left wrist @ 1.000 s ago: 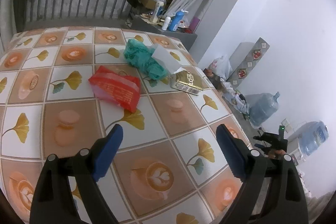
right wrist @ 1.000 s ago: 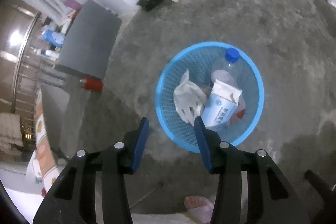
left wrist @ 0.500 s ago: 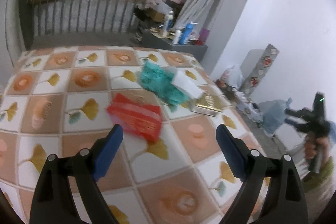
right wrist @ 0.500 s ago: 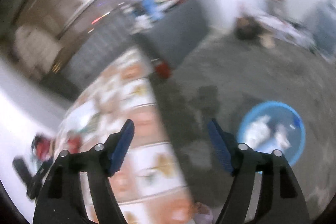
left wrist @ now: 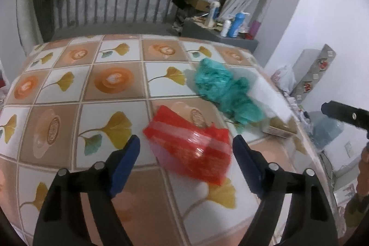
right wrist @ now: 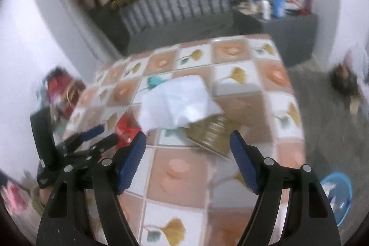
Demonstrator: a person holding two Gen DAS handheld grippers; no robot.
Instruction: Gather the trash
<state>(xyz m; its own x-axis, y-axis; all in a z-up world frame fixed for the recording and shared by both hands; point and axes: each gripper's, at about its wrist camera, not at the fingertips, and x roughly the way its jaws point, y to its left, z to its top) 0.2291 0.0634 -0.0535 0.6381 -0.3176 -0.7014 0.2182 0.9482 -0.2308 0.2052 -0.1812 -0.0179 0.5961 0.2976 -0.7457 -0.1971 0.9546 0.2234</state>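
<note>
On the tile-patterned tablecloth (left wrist: 110, 121) lies a red plastic bag (left wrist: 191, 151), with a crumpled teal bag (left wrist: 221, 89) and a gold box (left wrist: 280, 127) behind it. My left gripper (left wrist: 185, 142) hovers over the red bag with its jaws closing. The bag shows between the blue fingers, and neither pad presses on it. In the right wrist view, my right gripper (right wrist: 186, 160) is open and empty above the table's near part. Ahead of it a white paper (right wrist: 180, 103) lies over the gold box (right wrist: 212, 133). The red bag (right wrist: 125, 128) and my left gripper (right wrist: 103, 136) are at the left.
A blue basket (right wrist: 339, 193) with trash stands on the grey floor at the table's right. A metal railing (left wrist: 115, 1) runs behind the table. A grey cabinet (left wrist: 221, 38) with bottles stands far right, and water jugs (left wrist: 327, 130) sit by the white wall.
The left gripper has moved in over the red bag and its jaws have narrowed a little. The right gripper has swung from above the blue basket up to the table and opened wider.
</note>
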